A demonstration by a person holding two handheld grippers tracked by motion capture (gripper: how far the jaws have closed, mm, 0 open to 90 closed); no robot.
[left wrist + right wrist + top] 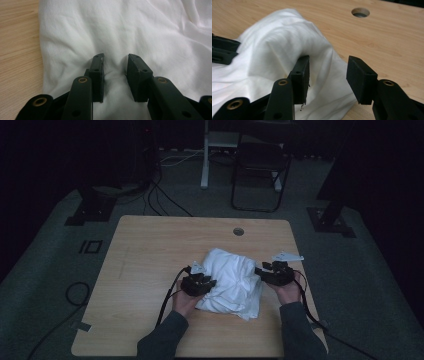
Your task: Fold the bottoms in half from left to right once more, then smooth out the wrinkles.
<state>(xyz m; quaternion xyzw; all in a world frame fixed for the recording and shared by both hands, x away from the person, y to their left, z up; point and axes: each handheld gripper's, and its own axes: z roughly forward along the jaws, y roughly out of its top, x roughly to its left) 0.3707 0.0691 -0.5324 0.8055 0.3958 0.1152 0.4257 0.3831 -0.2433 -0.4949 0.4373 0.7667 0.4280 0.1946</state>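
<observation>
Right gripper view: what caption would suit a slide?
Open right tongs straddle the white cloth's edge on the wooden table.

High view sits above the near edge of the light wooden rectangular table (150,250), looking forward and down, far enough back to take in the floor around it. Left gripper view rides low, right on top of the crumpled white cloth (140,32). Right gripper view looks across the same cloth toward the table's round cable hole (360,12), which the high view shares.
</observation>
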